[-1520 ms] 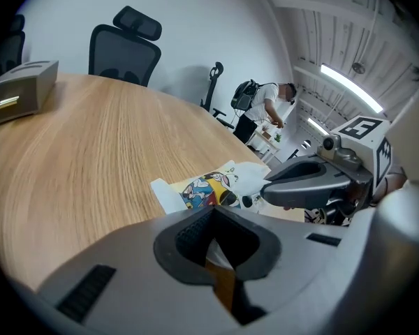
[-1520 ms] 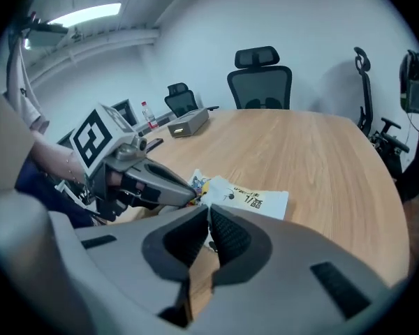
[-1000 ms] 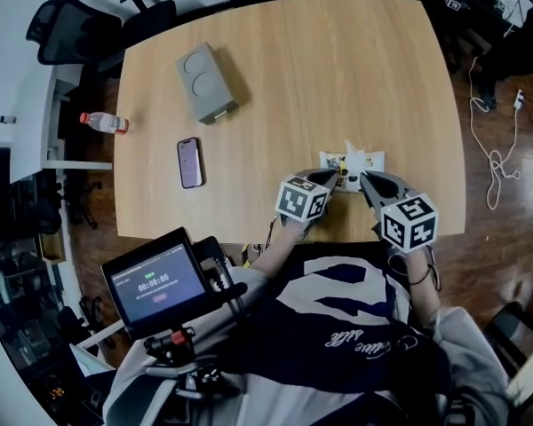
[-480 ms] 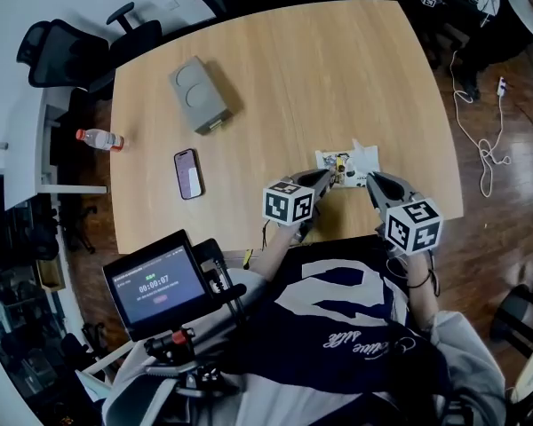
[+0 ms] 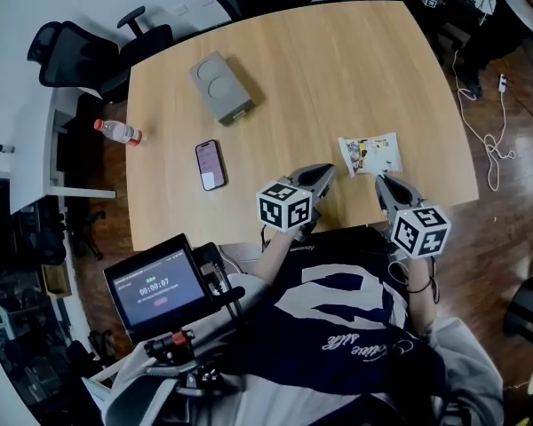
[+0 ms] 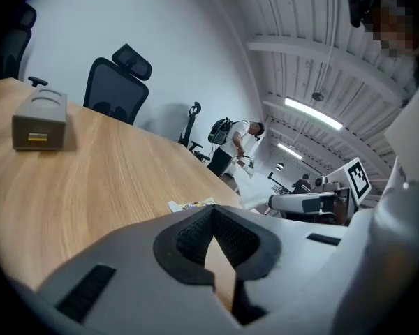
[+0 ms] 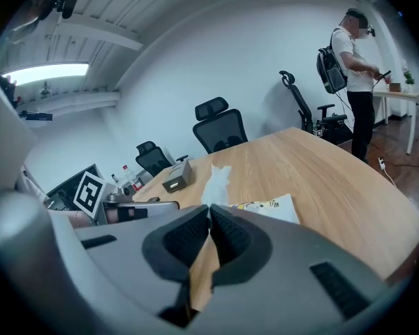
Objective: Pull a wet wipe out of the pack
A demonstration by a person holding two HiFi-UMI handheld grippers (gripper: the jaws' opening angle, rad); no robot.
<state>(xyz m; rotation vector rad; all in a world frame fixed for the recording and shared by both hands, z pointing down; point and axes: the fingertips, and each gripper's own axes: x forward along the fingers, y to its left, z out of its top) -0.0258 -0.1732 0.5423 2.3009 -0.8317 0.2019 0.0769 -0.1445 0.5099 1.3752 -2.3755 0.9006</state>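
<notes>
Both tongs have drawn back toward me since a second ago, off the pack [image 5: 370, 153], which lies flat on the worktop [image 5: 320, 60] just beyond their tips. My right tongs [image 5: 383, 182] are pressed together on a white wipe [image 7: 216, 179], which stands up from the tips and looks clear of the pack. My left tongs [image 5: 326, 172] are pressed together too, with nothing between them, and sit a little apart from the right ones. Farther left on the worktop lies a phone [image 5: 210, 164], with a grey box [image 5: 222, 87] beyond it.
</notes>
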